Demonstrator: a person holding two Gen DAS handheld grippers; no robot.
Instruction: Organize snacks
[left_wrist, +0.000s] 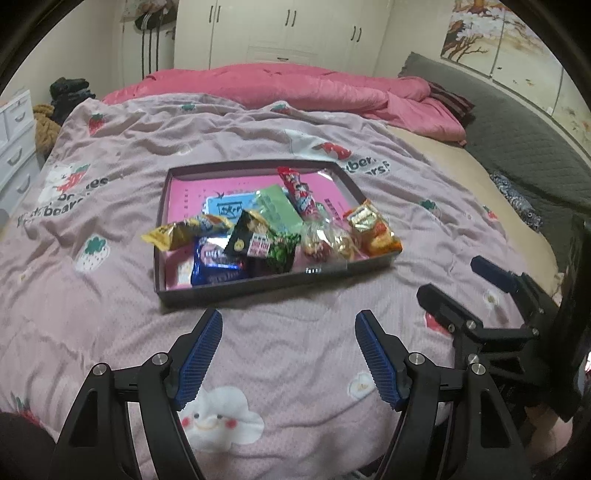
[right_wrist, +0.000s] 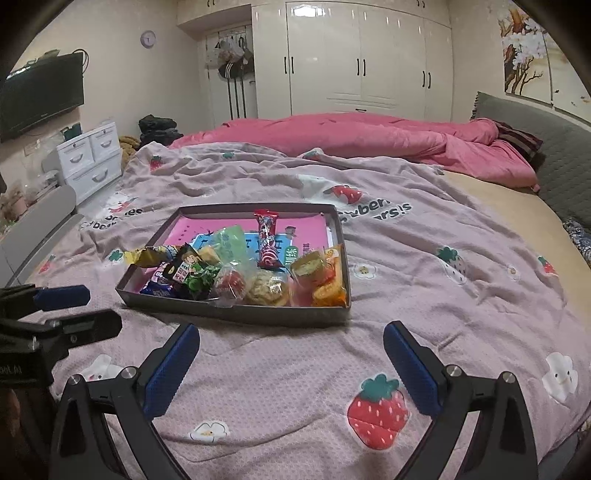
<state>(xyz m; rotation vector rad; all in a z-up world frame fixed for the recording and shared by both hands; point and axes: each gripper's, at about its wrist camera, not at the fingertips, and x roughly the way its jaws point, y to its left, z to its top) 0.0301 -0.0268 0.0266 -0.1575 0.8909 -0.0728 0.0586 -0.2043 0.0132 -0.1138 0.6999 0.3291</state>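
Observation:
A dark shallow tray (left_wrist: 258, 288) with a pink lining lies on the pale pink bedspread, and several snack packets are piled in its near half. Among them are a yellow packet (left_wrist: 177, 232), a blue one (left_wrist: 216, 262), a black one (left_wrist: 251, 236), a red stick (left_wrist: 299, 192) and an orange bag (left_wrist: 373, 229). My left gripper (left_wrist: 289, 315) hovers open just in front of the tray, with nothing between its fingers. My right gripper (right_wrist: 291, 328) is open wide and holds nothing, close to the tray's (right_wrist: 236, 315) front wall. Each gripper shows at the edge of the other's view.
A rumpled pink quilt (right_wrist: 369, 136) lies across the far side of the bed. A grey headboard (right_wrist: 535, 122) runs along the right. White drawers (right_wrist: 92, 155) and a wall television (right_wrist: 40, 96) stand to the left, with white wardrobes (right_wrist: 362, 55) at the back.

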